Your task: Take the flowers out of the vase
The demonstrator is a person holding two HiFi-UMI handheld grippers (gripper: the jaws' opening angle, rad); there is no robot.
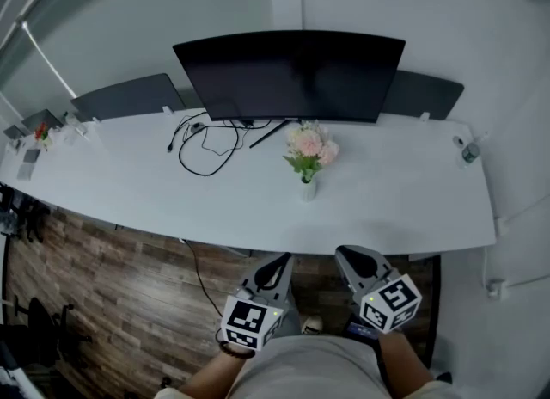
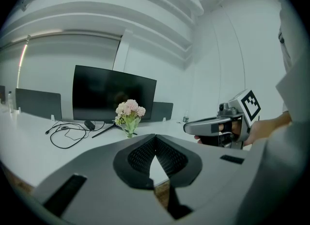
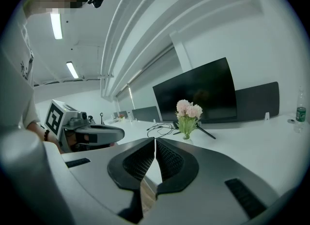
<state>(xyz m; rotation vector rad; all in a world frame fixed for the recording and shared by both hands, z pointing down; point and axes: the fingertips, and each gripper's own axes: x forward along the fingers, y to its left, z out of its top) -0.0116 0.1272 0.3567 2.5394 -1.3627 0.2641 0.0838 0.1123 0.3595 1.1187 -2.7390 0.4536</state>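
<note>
A bunch of pink flowers [image 1: 311, 146] with green leaves stands upright in a small white vase [image 1: 308, 188] on the long white table [image 1: 258, 204], in front of the monitor. The flowers [image 2: 130, 110] show ahead in the left gripper view and the flowers [image 3: 189, 111] likewise in the right gripper view. My left gripper [image 1: 281, 262] and right gripper [image 1: 345, 257] are held side by side below the table's near edge, well short of the vase. Both are shut with nothing between the jaws, as the left gripper [image 2: 154, 136] and right gripper [image 3: 155, 140] views show.
A wide black monitor [image 1: 290, 75] stands at the back with a black cable [image 1: 206, 144] looped to its left. Dark panels [image 1: 129, 96] flank it. A small bottle [image 1: 469, 151] sits at the far right, small items [image 1: 39, 135] at the far left. Wood floor [image 1: 112, 303] lies below.
</note>
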